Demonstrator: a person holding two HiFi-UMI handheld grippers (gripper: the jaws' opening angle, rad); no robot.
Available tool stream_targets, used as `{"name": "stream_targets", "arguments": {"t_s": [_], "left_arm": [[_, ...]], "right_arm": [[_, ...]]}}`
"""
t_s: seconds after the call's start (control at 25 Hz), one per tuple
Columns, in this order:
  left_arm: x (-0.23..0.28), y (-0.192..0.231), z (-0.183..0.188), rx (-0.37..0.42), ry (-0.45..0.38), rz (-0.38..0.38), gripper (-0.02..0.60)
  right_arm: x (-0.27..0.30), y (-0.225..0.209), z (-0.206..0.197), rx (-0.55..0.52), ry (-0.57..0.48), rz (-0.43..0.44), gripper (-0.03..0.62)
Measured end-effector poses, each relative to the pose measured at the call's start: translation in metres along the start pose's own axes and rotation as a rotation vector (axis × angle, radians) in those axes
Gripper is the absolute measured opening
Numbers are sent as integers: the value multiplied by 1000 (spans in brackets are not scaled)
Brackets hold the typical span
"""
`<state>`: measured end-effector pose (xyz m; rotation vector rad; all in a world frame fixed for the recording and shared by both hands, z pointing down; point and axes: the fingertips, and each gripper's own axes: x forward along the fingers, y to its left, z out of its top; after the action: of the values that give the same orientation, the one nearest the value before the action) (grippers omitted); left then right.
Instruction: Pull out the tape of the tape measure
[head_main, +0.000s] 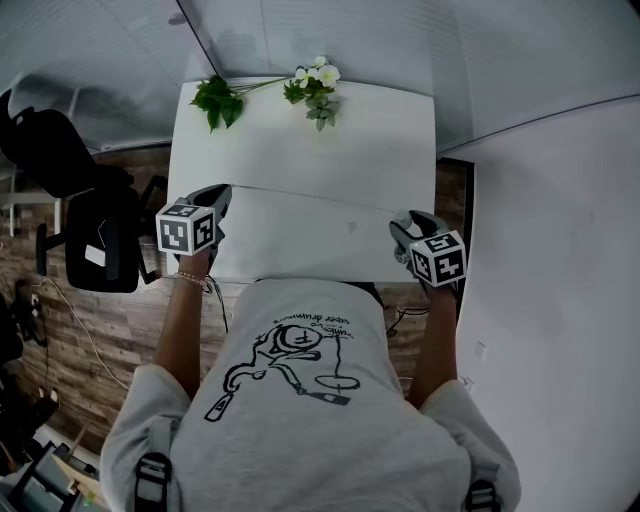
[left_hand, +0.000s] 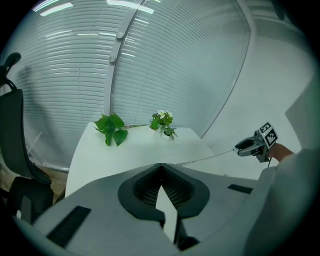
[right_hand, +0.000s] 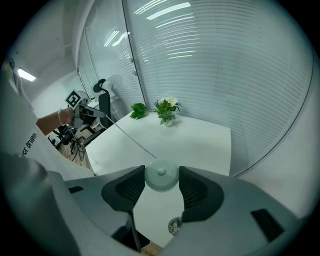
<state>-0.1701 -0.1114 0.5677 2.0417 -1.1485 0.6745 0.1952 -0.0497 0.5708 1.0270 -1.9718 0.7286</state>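
At lower centre, the tape measure (right_hand: 161, 176) is clamped by the right gripper (right_hand: 161, 173); its tape (left_hand: 210, 157) is pinched by the left gripper (left_hand: 161, 166), jaws closed (flowers (right_hand: 168, 106) are held in a vase (right_hand: 167, 122)).

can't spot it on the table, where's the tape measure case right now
In the right gripper view the tape measure case sits clamped between the right gripper's jaws, at the table's near right corner; its tape runs across to the left gripper.
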Motion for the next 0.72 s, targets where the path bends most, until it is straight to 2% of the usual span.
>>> {"name": "stream_targets", "arguments": {"t_s": [0.36, 0.52, 0.72], "left_arm": [[-1, 1, 1, 23, 5, 38, 20], [-5, 12, 1, 28, 1, 80, 20], [-8, 18, 3, 17, -3, 83, 20]], "right_arm": [[0, 2, -2, 10, 0, 12, 222], [-2, -2, -6, 19, 4, -3, 222], [-6, -6, -2, 29, -11, -1, 222]]}}
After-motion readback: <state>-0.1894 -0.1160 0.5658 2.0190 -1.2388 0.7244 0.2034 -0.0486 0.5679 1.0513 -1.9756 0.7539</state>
